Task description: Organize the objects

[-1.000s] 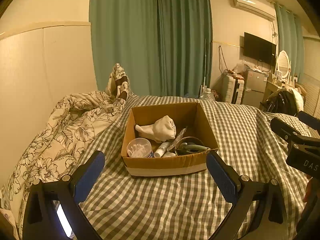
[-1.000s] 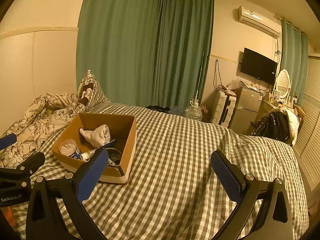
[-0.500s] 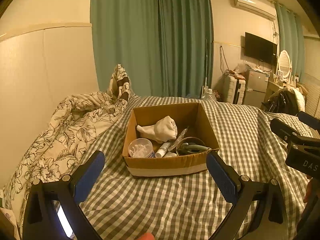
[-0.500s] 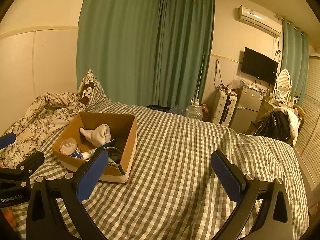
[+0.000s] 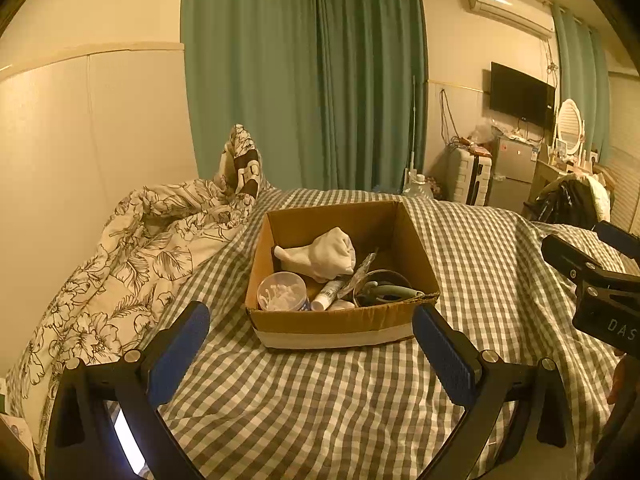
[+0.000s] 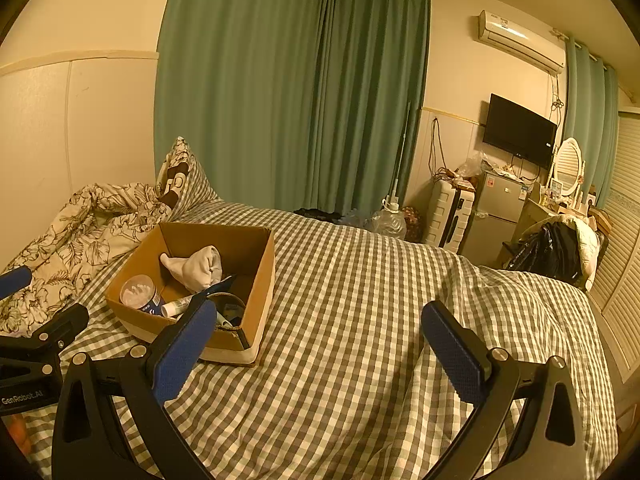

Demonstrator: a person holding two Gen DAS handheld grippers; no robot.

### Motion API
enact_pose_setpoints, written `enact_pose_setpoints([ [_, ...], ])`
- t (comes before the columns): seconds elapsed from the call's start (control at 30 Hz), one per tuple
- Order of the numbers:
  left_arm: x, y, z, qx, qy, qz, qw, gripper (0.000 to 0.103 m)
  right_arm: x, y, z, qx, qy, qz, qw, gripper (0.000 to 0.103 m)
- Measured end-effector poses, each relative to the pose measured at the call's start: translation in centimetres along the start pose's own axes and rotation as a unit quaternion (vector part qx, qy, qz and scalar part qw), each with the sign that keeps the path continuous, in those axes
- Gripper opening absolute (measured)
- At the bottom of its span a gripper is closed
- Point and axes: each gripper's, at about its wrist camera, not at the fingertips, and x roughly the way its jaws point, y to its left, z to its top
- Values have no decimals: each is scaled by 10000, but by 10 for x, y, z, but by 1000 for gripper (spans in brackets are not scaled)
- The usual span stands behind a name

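Both jaw pairs spread wide, holding nothing. I read the left gripper (image 5: 311,338) as levelled at the cardboard box (image 5: 336,322), dead ahead at 12 o'clock on the checked bedspread (image 6: 360,300); items sit gathered inside. Right gripper (image 6: 316,336) hovers alongside, box at its 10 o'clock.

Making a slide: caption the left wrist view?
Open left hand-held gripper faces a cardboard box of small items on a checked bedspread.

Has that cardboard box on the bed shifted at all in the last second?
No. In the right wrist view the box sits on the same checks of the bedspread, with the same gap to the floral quilt, as a second ago.
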Motion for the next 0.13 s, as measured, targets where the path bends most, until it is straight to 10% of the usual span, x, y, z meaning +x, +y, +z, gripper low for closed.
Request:
enact_pose_setpoints([
  [0.13, -1, -2, -1, 58, -62, 19, 10000, 103, 0, 0, -1, -8, 9, 2, 10000, 103],
])
